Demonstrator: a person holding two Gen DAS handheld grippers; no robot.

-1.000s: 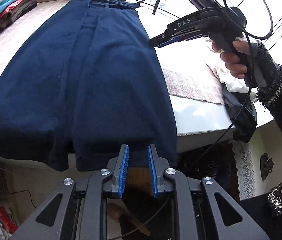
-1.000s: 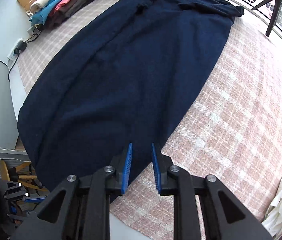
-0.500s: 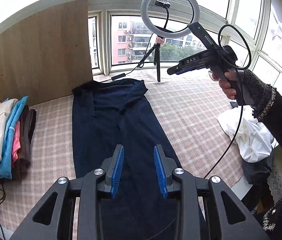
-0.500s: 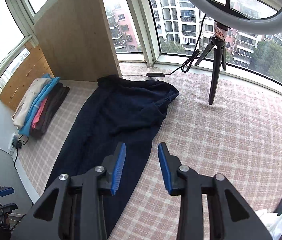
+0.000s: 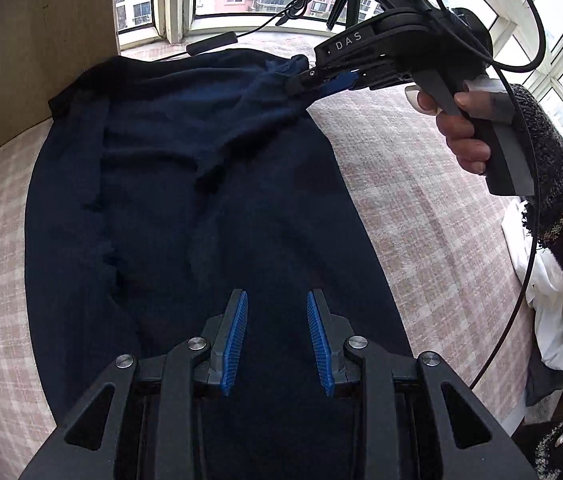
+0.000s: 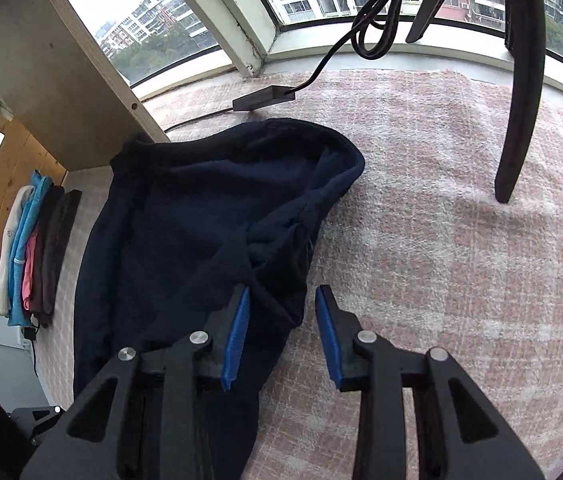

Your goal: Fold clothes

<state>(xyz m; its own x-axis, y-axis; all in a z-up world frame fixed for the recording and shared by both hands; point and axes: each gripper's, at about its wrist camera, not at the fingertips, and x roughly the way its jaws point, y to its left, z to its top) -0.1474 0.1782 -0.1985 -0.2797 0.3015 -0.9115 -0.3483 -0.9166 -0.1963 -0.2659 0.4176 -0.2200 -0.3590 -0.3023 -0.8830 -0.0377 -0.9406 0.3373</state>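
The right gripper (image 6: pixel 281 334), wider half a second ago, has just been closing; garment (image 6: pixel 185 216) edge is seen between its parted jaws. The left gripper (image 5: pixel 277 338) is held open above the cloth.

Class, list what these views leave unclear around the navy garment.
- Folded clothes stack, right wrist view: too small to count the pieces.
- Tripod, right wrist view: its top is cut off by the upper edge.
- White cloth, left wrist view: partly hidden by the sleeve.
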